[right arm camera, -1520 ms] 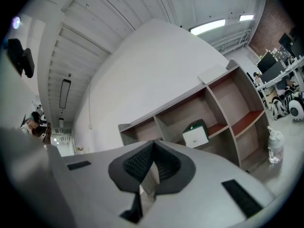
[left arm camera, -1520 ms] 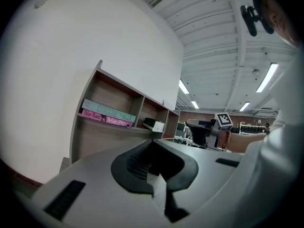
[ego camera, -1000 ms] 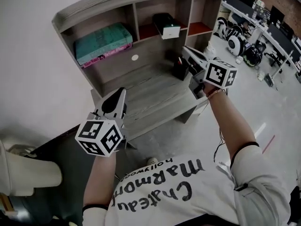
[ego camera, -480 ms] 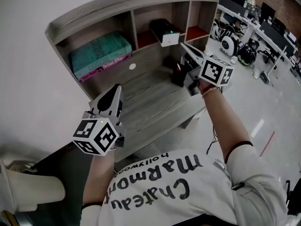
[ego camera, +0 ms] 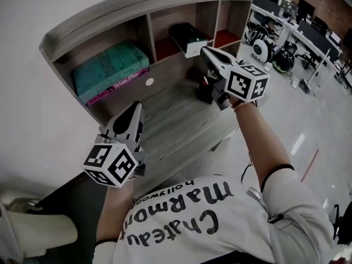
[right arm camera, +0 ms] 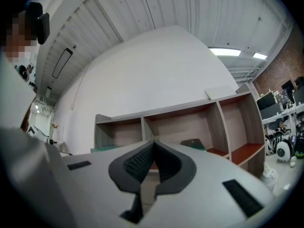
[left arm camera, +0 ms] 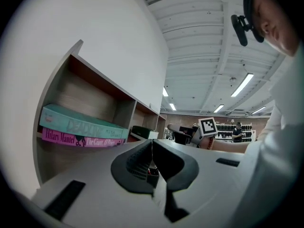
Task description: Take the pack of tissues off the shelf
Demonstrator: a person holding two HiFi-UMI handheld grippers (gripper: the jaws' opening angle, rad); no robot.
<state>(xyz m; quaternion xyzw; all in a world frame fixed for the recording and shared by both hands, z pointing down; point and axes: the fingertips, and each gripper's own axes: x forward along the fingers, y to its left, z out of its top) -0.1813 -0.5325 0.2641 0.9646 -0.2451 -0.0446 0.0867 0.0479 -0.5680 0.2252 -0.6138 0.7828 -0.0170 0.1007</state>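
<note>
Head view, nearest: person's white shirt (ego camera: 181, 224) w/ black lettering, both forearms reaching fwd. L gripper (ego camera: 136, 108) sits low at left, over the near part of the desk (ego camera: 176, 122). R gripper (ego camera: 204, 51) is higher and further in, tip in front of the middle bay of the shelf (ego camera: 104, 23). Jaw state is hard to read from above; each gripper's own view settles it. L pads are pressed together, nothing pinched. R pads are likewise pressed together, nothing between them.

Next out: the grey wood desk top, w/ a dark pot (ego camera: 204, 89) standing on it below the R gripper. The L gripper view catches only a dark sliver w/ red thru the notch under its tips.

Behind that, the shelf has three bays.
- Left bay: teal book (ego camera: 113, 62) lying flat on a pink book (ego camera: 113, 87). Only the L gripper view gives the spines side-on; the pink one reads "Hilary Mantel".
- Middle bay: pack of tissues (ego camera: 186, 36), dark w/ a white end, lying on the bay floor. The white end pokes past the front edge, near the R gripper tip but apart from it.
- The L gripper view shows the pack small, past the books. The R gripper view hides most of it behind its own jaws, leaving just a greenish corner.
- Right bay: red floor.
- The R gripper view alone shows the shelf front-on, w/ a white slab (right arm camera: 221, 92) on top at right.

Farthest: head view upper right has monitors (ego camera: 308, 32) and white-and-black machines (ego camera: 269, 51) on the floor. The L gripper view adds ceiling strip lights (left arm camera: 242, 84) and a person (left arm camera: 237, 132) far back.
</note>
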